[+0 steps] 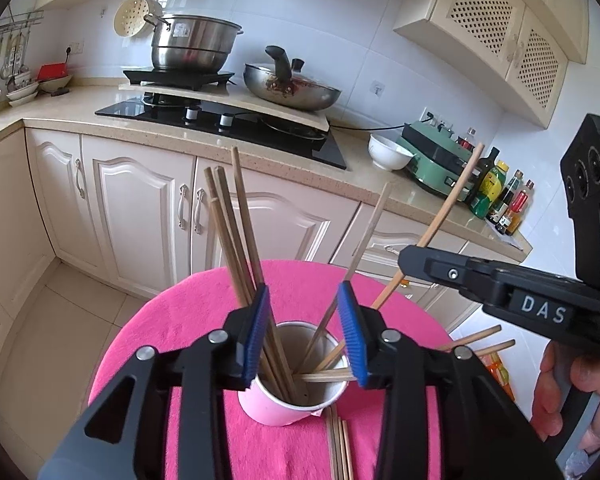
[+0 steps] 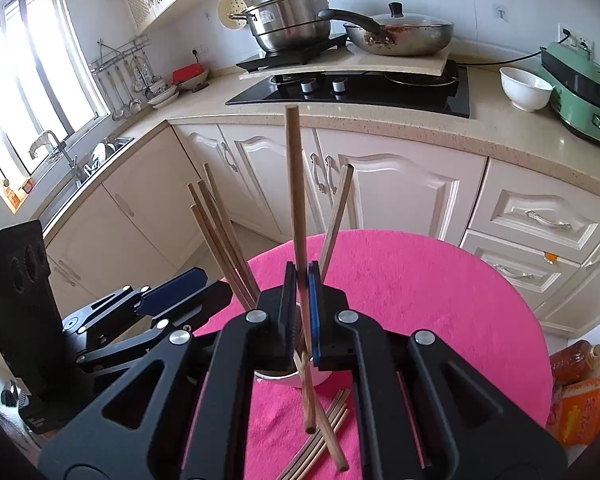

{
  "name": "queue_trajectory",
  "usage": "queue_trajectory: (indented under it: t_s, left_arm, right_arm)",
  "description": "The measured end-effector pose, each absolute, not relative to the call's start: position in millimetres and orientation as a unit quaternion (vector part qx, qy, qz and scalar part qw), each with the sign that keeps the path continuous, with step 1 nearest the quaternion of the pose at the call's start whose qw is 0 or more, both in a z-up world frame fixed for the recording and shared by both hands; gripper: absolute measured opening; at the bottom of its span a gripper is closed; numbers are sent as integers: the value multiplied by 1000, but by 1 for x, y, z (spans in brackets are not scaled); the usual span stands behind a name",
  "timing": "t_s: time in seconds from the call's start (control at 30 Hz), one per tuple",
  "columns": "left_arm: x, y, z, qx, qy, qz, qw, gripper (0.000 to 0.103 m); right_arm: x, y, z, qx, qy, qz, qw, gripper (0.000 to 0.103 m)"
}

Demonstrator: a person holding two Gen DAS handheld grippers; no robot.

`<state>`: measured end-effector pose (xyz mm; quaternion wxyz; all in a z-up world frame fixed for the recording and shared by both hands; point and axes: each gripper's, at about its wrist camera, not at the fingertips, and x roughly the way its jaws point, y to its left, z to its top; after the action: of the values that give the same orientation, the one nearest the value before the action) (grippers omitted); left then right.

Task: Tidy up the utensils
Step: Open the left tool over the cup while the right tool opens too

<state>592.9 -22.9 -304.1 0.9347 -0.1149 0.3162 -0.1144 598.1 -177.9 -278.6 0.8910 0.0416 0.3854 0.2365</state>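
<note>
A pink paper cup [image 1: 292, 400] stands on the pink cloth [image 1: 204, 320] and holds several wooden chopsticks [image 1: 236, 232] that lean to either side. My left gripper [image 1: 304, 286] hangs just over the cup's mouth, its blue pads apart and pressing on nothing. My right gripper [image 2: 302, 300] is shut on a single chopstick [image 2: 296, 200], held nearly upright above the cup [image 2: 284, 378], which is mostly hidden behind its fingers. In the left wrist view this held chopstick [image 1: 448, 200] slants up to the right from the right gripper [image 1: 408, 258]. Several loose chopsticks [image 2: 320, 440] lie on the cloth before the cup.
The round table's edge [image 2: 500, 280] faces cream cabinets [image 2: 400, 196]. On the counter are a black hob [image 2: 380, 88], steel pot [image 1: 192, 44], wok [image 1: 292, 88], white bowl [image 1: 388, 152], green appliance [image 1: 436, 160] and bottles [image 1: 496, 192]. A person's hand [image 1: 560, 396] grips the right handle.
</note>
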Motion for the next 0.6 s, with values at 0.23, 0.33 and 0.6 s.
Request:
queue_trajectory:
  t_s: [0.23, 0.33, 0.6]
  left_arm:
    - [583, -24, -296, -115, 320, -112, 934, 40]
    - [578, -24, -292, -115, 318, -110, 935, 41]
    - [566, -24, -284, -112, 317, -102, 936, 43]
  right_arm:
    - [592, -179, -275, 45, 389, 237, 889, 8]
    - [589, -178, -274, 45, 390, 238, 888, 8]
    - [581, -180, -270, 48, 386, 234, 891, 8]
